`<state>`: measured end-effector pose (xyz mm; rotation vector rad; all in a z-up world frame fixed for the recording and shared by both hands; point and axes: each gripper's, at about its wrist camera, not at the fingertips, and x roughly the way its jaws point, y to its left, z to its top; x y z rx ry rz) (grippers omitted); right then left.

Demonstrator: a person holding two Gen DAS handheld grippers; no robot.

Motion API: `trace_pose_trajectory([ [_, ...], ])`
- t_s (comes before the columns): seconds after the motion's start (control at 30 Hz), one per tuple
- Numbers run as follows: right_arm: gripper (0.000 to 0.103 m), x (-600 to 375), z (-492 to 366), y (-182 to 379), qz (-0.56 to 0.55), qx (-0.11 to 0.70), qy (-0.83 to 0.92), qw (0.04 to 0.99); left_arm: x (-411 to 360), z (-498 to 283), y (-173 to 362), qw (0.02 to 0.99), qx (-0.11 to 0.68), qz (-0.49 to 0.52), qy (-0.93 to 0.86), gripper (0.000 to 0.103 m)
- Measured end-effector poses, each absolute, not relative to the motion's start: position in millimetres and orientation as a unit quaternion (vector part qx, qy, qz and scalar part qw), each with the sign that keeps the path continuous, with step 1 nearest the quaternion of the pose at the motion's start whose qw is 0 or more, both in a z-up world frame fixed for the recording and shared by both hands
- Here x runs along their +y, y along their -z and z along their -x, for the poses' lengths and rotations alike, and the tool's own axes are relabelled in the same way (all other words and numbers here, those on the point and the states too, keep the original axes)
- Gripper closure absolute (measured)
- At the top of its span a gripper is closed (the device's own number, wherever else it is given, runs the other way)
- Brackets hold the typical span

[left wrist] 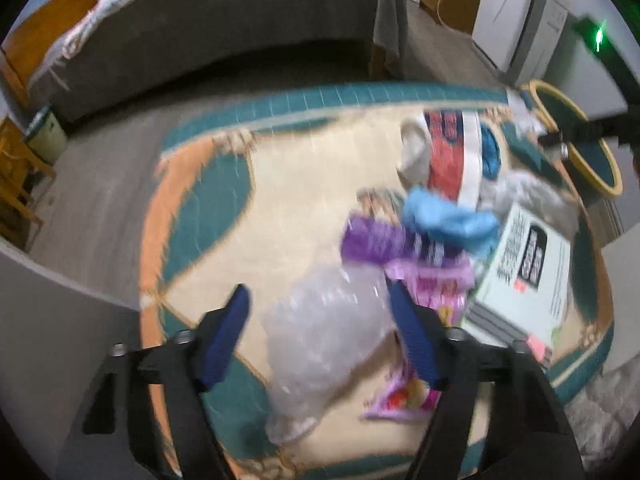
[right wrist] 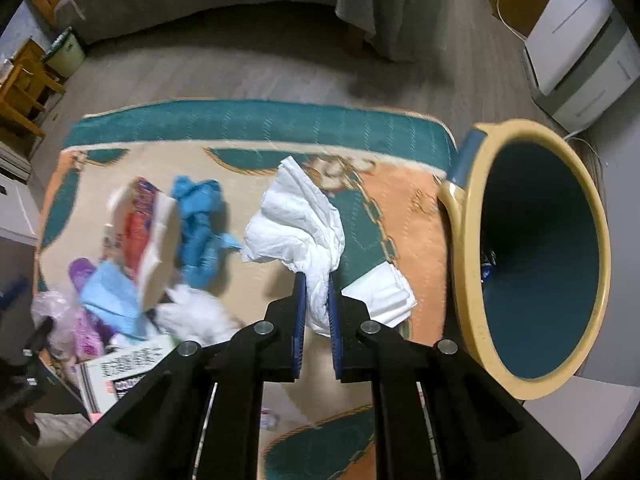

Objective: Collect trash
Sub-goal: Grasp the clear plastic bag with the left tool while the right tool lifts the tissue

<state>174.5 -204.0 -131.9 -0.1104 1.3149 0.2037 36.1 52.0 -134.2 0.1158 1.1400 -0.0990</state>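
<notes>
Right gripper, centre frame, pinches a crumpled white tissue left of the yellow-rimmed teal bin; its trailing bulk may snag the rim. Left gripper, spread, straddles a clear plastic bag, which may slip free.

text: none legible | booklet: print too blurred to read

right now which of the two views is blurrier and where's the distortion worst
Left wrist view: smeared by motion, the clear plastic bag and rug pattern soft, print on the box unreadable. Right wrist view: sharper, creases in the white tissue crisp; fisheye bends the rug edge and stretches the bin rim, worst toward the dark corners.
</notes>
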Motion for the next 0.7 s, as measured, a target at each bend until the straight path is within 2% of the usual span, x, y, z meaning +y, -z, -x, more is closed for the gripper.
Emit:
trace_pose_trajectory([
  [0.03,0.093,-201.8,-173.5,129.1,0.052,0.607,-0.098,0.787,51.3,-34.1,140.4,0.830,0.552,-0.056,0.051,0.040],
  [0.1,0.093,-195.9,-172.5,121.1,0.058,0.601,-0.103,0.790,50.5,-33.2,147.5,0.823,0.563,-0.064,0.051,0.060],
  [0.13,0.093,-193.3,-170.8,117.0,0.062,0.598,-0.106,0.792,51.0,-32.7,149.7,0.820,0.567,-0.065,0.051,0.065],
  [0.2,0.093,-190.6,-166.9,110.6,0.065,0.590,-0.110,0.797,52.6,-32.3,147.7,0.820,0.566,-0.060,0.056,0.083],
  [0.23,0.093,-190.1,-165.3,105.8,0.064,0.586,-0.112,0.800,51.7,-32.1,144.6,0.822,0.563,-0.059,0.062,0.087],
  [0.37,0.093,-193.1,-160.6,91.9,0.057,0.572,-0.112,0.811,46.1,-30.4,132.8,0.831,0.547,-0.072,0.065,0.092],
  [0.7,0.093,-197.6,-135.3,36.5,0.018,0.514,-0.127,0.848,48.3,-38.8,49.1,0.896,0.437,-0.059,0.053,0.093],
])
